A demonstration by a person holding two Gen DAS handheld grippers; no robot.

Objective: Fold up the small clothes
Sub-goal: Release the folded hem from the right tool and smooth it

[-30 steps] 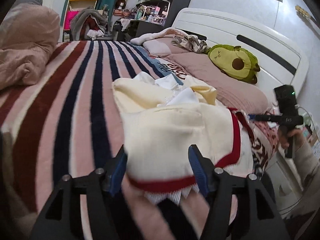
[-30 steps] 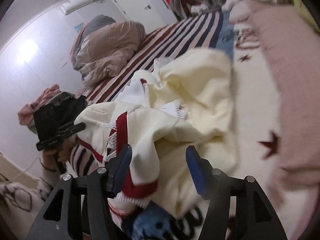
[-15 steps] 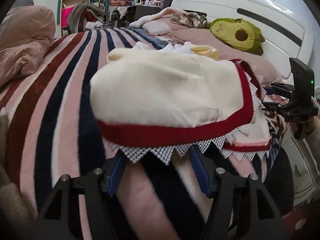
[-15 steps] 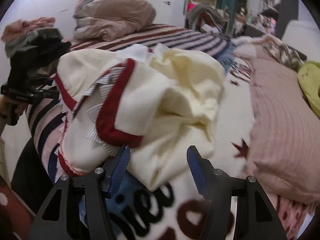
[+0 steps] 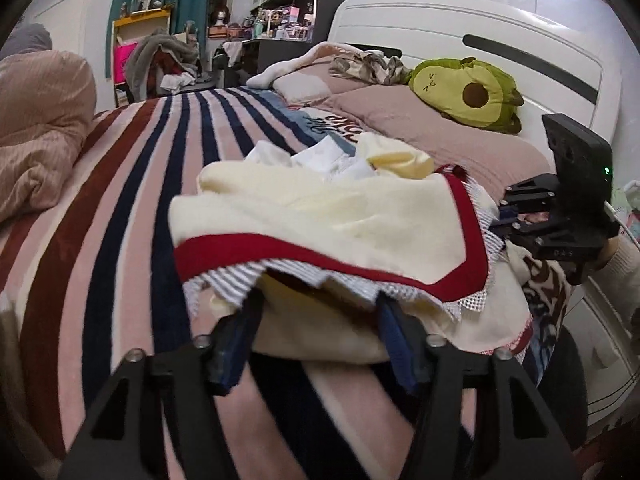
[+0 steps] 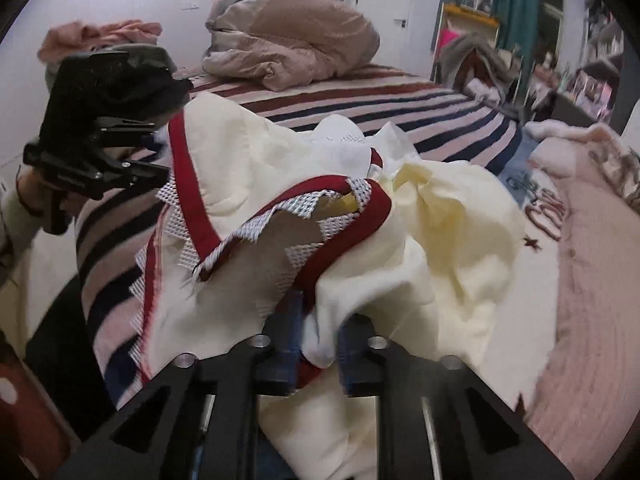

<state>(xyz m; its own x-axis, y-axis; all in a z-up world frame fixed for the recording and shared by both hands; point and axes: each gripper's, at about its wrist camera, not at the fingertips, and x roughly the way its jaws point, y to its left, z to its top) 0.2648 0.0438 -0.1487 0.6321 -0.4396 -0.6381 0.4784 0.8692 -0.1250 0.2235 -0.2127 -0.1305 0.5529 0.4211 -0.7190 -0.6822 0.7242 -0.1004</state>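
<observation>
A small cream garment (image 5: 320,216) with a red band and white zigzag mesh trim lies crumpled on the striped blanket (image 5: 120,208). My left gripper (image 5: 320,320) is open, its blue-padded fingers (image 5: 240,328) under the garment's near hem. The right gripper's body shows at the right in this view (image 5: 560,216). In the right wrist view the garment (image 6: 440,208) fills the middle. My right gripper (image 6: 318,332) is shut on a fold of its cream cloth and red band. The left gripper shows at the left there (image 6: 100,152).
An avocado plush (image 5: 468,92) lies on a pink pillow (image 5: 420,120) by the white headboard (image 5: 480,28). A bunched beige duvet (image 6: 288,32) sits at the bed's far side. Shelves and clutter (image 5: 280,12) stand beyond the bed.
My right gripper has closed on the garment's edge; it was open before. My left gripper has slid under the hem, which now drapes over its fingers.
</observation>
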